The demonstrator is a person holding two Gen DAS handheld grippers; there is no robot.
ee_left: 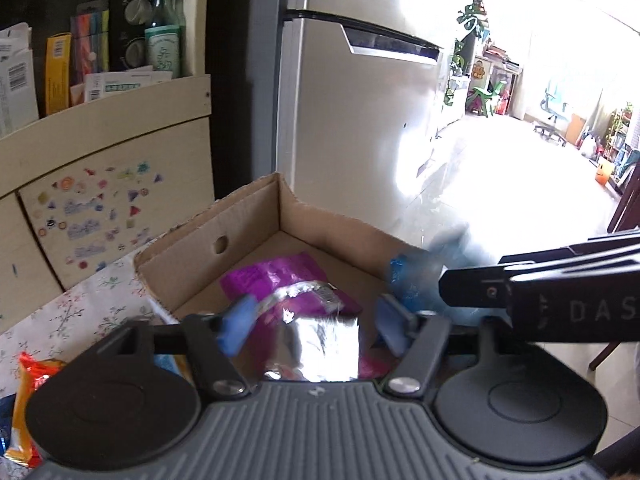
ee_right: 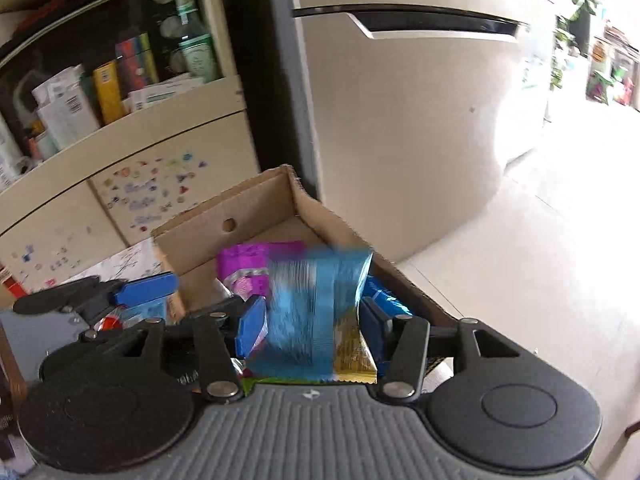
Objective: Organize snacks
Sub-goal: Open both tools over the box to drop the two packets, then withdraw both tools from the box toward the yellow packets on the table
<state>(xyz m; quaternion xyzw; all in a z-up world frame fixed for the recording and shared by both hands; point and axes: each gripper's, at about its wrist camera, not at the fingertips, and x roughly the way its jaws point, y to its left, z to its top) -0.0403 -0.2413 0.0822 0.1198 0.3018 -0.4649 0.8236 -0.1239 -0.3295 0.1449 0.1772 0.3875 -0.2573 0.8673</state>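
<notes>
Inside the open cardboard box [ee_left: 248, 216] lies a crinkled purple packet [ee_left: 276, 280] with a silver foil end, below the spread left gripper [ee_left: 312, 320], while the right gripper [ee_right: 316, 320], jaws apart, has a blurred blue-and-yellow packet [ee_right: 312, 304] loose between them.

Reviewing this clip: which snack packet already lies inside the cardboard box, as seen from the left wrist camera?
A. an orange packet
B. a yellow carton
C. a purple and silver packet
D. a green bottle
C: the purple and silver packet lies on the floor of the cardboard box, while the orange packet is outside it on the flowered tablecloth.
</notes>
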